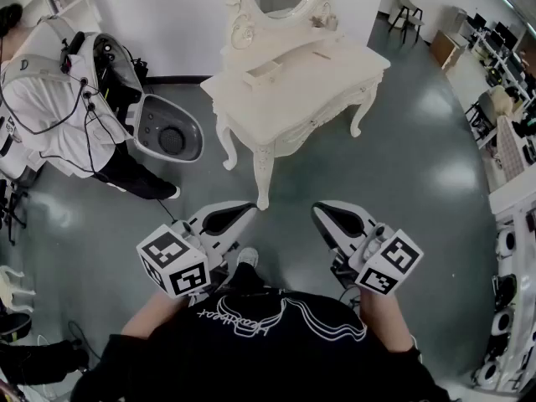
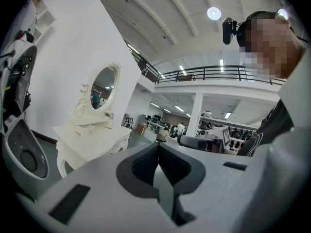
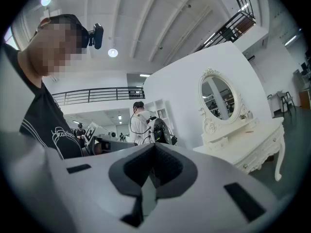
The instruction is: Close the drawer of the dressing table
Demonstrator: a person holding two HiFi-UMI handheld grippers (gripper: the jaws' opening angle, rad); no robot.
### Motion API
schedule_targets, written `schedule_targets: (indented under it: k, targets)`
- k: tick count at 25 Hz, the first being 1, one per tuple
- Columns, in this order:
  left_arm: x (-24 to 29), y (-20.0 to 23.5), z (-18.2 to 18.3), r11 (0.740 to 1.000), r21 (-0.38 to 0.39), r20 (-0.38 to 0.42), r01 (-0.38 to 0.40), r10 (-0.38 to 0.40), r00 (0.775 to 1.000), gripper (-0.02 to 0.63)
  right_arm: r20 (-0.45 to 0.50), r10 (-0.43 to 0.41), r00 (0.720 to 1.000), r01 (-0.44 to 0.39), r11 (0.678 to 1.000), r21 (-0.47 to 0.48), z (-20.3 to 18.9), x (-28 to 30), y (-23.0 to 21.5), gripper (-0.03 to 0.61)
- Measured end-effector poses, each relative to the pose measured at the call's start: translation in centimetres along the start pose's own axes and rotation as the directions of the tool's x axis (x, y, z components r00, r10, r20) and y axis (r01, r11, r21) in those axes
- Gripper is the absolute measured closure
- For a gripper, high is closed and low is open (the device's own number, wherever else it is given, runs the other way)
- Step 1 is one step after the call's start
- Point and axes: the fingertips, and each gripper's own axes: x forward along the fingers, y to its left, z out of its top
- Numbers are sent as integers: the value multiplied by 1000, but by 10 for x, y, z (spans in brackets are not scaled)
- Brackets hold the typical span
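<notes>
The white dressing table (image 1: pixel 293 86) with its oval mirror stands a few steps ahead on the grey floor. A small drawer (image 1: pixel 264 71) under the mirror sticks out a little from its box on the tabletop. Both grippers are held low in front of me, well short of the table. My left gripper (image 1: pixel 239 213) is shut with nothing in it, and my right gripper (image 1: pixel 324 213) is shut and empty too. The left gripper view has the table (image 2: pixel 92 142) at the left beyond the closed left gripper (image 2: pixel 158 148). In the right gripper view the table (image 3: pixel 250 147) is at the right, past the right gripper (image 3: pixel 154 148).
A person (image 1: pixel 50 99) wearing a backpack rig stands at the left beside a grey-and-white pod-shaped device (image 1: pixel 167 132). Desks and chairs (image 1: pixel 502 99) line the right side. Bare grey floor (image 1: pixel 285 199) lies between me and the table legs.
</notes>
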Motion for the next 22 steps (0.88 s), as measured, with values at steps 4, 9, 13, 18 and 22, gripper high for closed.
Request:
schedule_targets:
  k: [4,9,13,18,22]
  targets:
    - [9,11,-9,1000,-1,3,-7,7,1000,611,-29,7,1000,-7,1000,-1,-15,4,-14,575]
    - [-9,-8,3,1000,12,6,-26,26,1000,611,-11,2,1000,-2,1000,4,-1,-4,6,574]
    - [-13,-11,3,999,22,5,-36,36,999,611,-6,18,1000,-18,1000,-10,1,-6,14,454]
    - [-16,-7,8,998,23,18,-51,51,999,611,-3,38,999,-38,999,-34,5,-2,17,310]
    - [-17,3,11,998,18,35,-60,59,998,611,-14,20,1000,-20,999,-40,6,7,6,279]
